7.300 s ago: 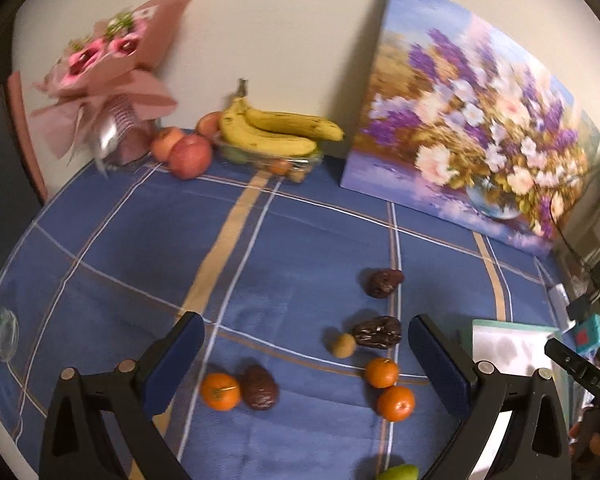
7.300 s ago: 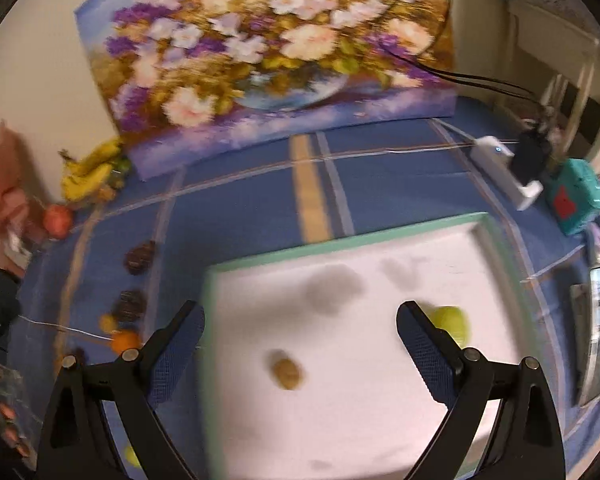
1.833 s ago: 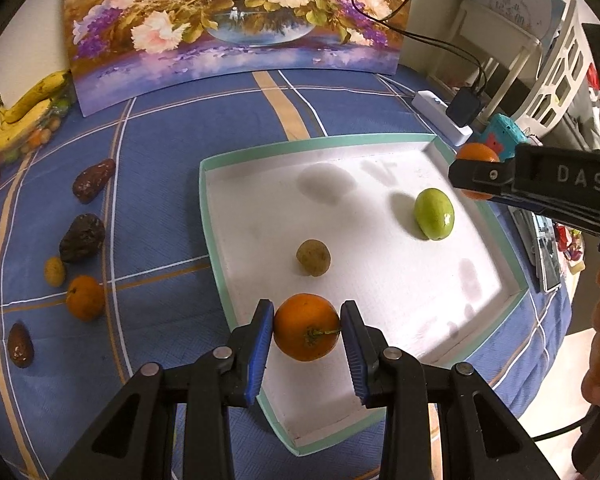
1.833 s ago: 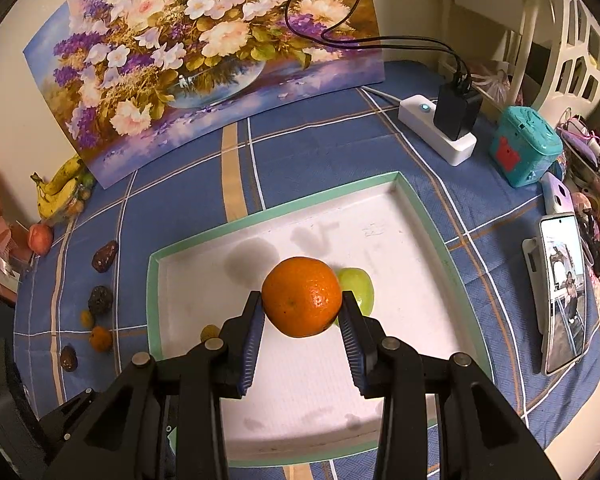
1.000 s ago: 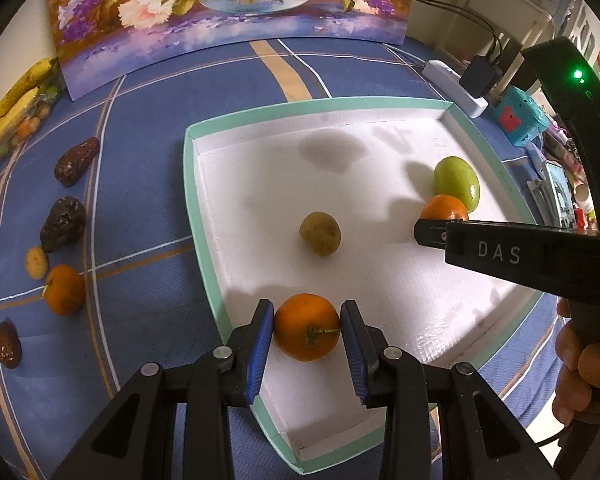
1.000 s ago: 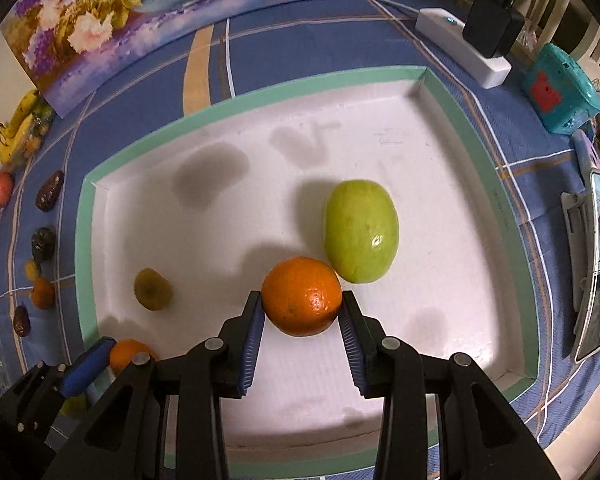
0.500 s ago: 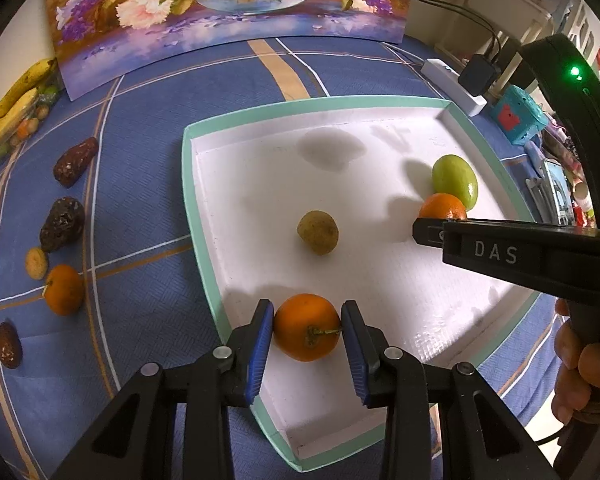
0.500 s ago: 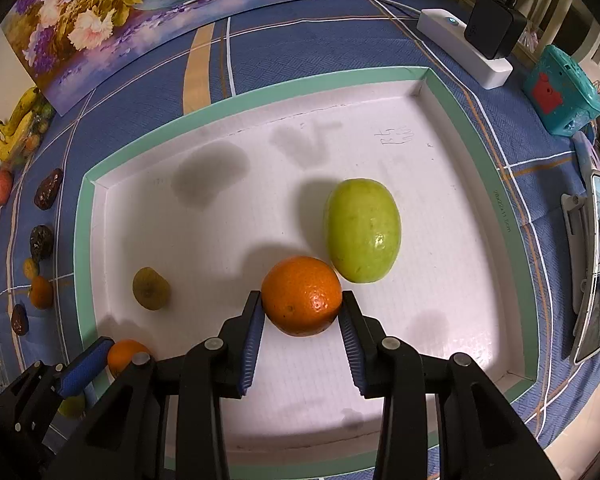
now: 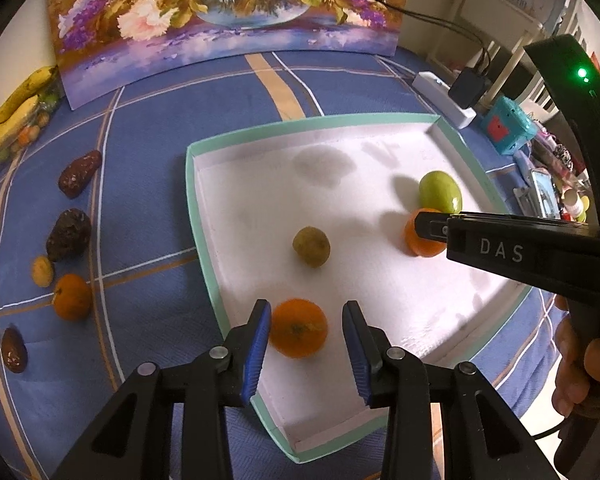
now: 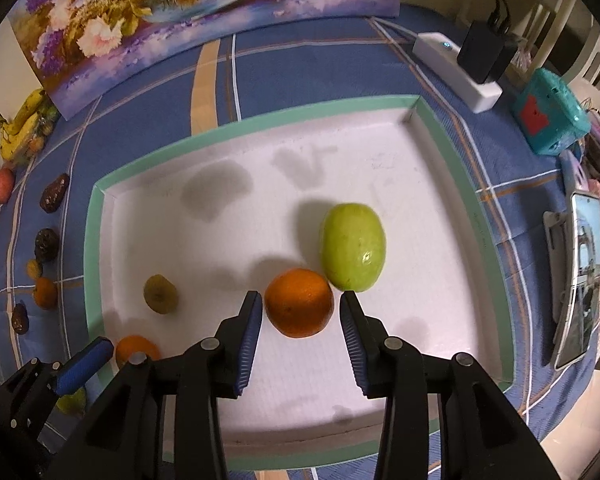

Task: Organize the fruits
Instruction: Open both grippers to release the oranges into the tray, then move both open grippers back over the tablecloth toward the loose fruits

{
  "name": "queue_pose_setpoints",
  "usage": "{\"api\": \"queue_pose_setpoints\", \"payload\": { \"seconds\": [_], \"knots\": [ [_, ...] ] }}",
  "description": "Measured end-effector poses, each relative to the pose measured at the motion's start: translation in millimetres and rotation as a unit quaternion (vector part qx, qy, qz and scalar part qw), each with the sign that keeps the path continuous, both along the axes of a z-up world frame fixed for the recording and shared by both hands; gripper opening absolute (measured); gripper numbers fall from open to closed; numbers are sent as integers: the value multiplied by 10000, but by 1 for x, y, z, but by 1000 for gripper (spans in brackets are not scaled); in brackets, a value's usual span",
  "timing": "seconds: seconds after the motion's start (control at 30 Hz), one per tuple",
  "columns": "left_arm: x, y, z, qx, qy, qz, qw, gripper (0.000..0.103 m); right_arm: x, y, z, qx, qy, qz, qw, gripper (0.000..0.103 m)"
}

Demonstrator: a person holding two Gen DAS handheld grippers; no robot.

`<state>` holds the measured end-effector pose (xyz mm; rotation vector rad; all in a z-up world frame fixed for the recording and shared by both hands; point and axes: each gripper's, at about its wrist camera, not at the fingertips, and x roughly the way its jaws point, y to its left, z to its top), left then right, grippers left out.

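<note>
Left wrist view: showing the left hand-held gripper point(image 9: 304, 330) spread open, holding nothing, with an orange point(image 9: 298, 333) lying on the white floor of the tray point(image 9: 204, 216) between the blue pads, touching or nearly touching the 9 o'clock pad and standing clear of the 3 o'clock one. Lying dead ahead at 12 o'clock, so pulling straight back toward 6 o'clock looks like the clean exit. Showing loose fruit on the bench at 9 o'clock: another orange point(image 9: 71, 297) and dark dates point(image 9: 69, 233), nearer this hand than the other.

Right wrist view: showing the right hand-held gripper point(image 10: 301, 310) likewise open and empty, its orange point(image 10: 299, 303) resting in the tray between the pads, just beside or touching a green fruit point(image 10: 353, 246) at 1 o'clock. Being round, offering no long axis to align with.
</note>
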<state>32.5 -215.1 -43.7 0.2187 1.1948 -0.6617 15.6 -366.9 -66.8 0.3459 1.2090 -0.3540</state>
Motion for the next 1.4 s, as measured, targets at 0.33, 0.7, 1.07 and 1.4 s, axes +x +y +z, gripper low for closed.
{"api": "queue_pose_setpoints", "payload": {
  "seconds": [0.33, 0.7, 1.07, 1.4],
  "knots": [
    [9, 18, 19, -215, -138, 251, 9994, 40, -9, 1, 24, -141, -298, -11, 9995, 42],
    [29, 47, 25, -372, -57, 831, 9958, 40, -7, 0, 26, -143, -354, -21, 9993, 42],
    [48, 83, 30, -513, -39, 1428, 9884, 40, -7, 2, 27, -144, -362, -26, 9992, 41],
    [60, 107, 26, -297, -51, 1967, 9800, 72, -5, 3, 25, -173, -331, -45, 9993, 66]
  ]
}}
